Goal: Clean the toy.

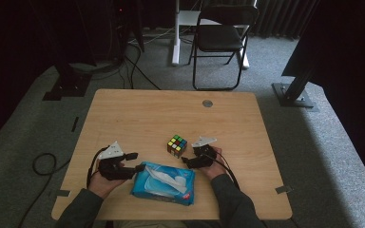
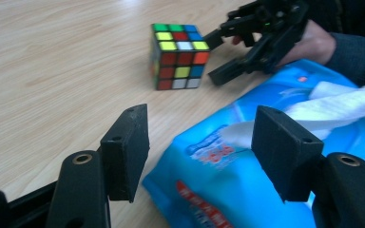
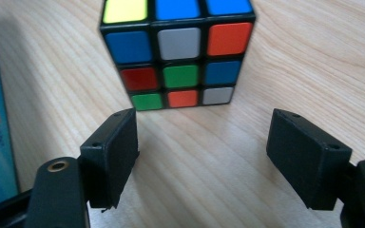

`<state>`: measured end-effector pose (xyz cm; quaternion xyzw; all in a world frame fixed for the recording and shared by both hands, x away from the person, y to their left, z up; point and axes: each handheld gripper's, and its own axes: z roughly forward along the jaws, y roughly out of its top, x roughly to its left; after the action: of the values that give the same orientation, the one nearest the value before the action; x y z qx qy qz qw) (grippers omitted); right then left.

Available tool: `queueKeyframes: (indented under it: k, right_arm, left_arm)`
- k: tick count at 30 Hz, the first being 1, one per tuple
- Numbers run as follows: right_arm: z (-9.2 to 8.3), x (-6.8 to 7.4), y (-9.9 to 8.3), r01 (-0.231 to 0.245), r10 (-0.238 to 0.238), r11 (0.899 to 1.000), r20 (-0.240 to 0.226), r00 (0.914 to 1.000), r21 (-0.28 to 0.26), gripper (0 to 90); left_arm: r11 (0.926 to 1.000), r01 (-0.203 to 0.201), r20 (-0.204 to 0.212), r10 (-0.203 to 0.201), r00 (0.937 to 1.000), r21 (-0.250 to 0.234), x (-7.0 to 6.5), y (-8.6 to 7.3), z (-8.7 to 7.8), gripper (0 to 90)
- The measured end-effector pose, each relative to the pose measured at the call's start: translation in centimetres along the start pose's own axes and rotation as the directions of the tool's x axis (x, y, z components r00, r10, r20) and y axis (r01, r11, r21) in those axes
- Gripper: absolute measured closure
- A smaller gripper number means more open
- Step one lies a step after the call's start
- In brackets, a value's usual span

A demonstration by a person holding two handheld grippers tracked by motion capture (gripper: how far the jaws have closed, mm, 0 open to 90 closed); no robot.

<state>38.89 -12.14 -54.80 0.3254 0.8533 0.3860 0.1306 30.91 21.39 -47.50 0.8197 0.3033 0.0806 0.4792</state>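
Both my tongs apart, nothing gripped

My right tongs [image 3: 202,156] face the cube [image 3: 177,52] across bare tabletop [image 3: 304,61]; my left tongs [image 2: 199,152] straddle the wipes pack's [image 2: 247,190] corner.

Red and white print on blue wipes pack [image 2: 228,175], illegible.

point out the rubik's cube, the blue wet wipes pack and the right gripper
rubik's cube [image 3: 177,52]: right gripper view, centre of its facing side.
blue wet wipes pack [image 1: 152,189]: high view, blue wrapper near its left end.
right gripper [image 1: 186,160]: high view, midway between its open jaw tips.
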Motion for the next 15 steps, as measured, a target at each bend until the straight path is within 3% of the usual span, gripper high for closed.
queueKeyframes:
  k: [2,6,15]
  right_arm:
    - [0.1,0.3,0.0,0.026,-0.026,1.0,0.009,0.9996,0.004,25.7]
    - [0.1,0.3,0.0,0.025,-0.025,1.0,0.008,0.9997,0.004,25.8]
    - [0.1,0.3,0.0,0.017,-0.017,1.0,0.008,0.9998,0.004,25.8]
  left_arm:
    - [0.9998,-0.021,0.02,0.021,0.9996,0.004,-0.4,0.2,0.1,36.0]
    - [0.9985,-0.054,0.045,0.053,0.9976,0.009,-1.1,0.7,0.2,33.8]
    - [0.9967,-0.072,0.107,0.068,0.9919,0.037,-1.6,0.4,1.4,27.5]
